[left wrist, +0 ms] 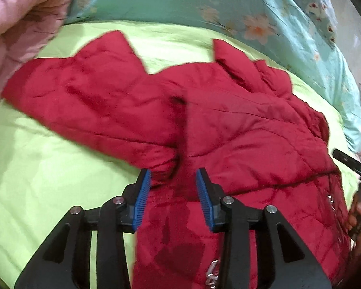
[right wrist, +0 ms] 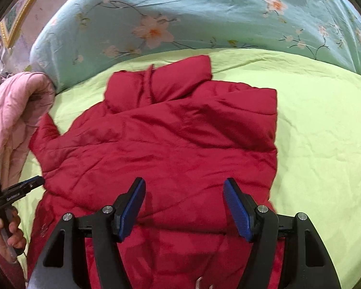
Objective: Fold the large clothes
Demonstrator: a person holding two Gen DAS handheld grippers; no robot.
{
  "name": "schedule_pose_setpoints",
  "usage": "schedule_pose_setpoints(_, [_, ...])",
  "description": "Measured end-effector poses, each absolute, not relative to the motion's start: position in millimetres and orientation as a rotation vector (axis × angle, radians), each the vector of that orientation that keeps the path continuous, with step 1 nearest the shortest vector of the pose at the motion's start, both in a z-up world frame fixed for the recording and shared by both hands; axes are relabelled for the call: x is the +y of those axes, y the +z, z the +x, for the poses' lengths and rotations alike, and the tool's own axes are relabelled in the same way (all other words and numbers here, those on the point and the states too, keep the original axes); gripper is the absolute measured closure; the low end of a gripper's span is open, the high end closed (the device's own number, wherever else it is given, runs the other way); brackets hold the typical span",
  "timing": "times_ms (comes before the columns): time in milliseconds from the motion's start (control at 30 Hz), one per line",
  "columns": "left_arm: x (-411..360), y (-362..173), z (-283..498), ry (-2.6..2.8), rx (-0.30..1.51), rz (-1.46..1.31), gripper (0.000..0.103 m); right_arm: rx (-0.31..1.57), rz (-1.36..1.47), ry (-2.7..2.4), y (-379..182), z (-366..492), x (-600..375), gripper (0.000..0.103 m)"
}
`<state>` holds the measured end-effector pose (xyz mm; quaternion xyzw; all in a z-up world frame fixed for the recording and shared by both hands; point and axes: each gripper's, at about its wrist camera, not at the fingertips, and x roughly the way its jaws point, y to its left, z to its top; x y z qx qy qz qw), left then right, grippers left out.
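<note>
Left wrist: puffy quilted red jacket (left wrist: 228, 125).

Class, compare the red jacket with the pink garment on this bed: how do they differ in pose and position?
The red jacket lies spread across the middle of the green sheet; the pink garment sits bunched at its left edge. The red jacket lies below both open grippers; the pink garment lies off to the side. Both look padded.
</note>
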<state>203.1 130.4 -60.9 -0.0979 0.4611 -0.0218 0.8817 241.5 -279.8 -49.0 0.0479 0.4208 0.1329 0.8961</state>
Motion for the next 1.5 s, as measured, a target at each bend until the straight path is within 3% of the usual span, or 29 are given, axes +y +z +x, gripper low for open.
schedule_pose_setpoints(767, [255.6, -74.5, 202.9, 0.087, 0.914, -0.587, 0.066, 0.877, 0.103, 0.423, -33.9, 189.1, -242.0, 0.028])
schedule_pose_setpoints(1500, [366.1, -123.1, 255.6, 0.245, 0.800, -0.953, 0.066, 0.918, 0.117, 0.459, -47.2, 166.5, -236.4, 0.028])
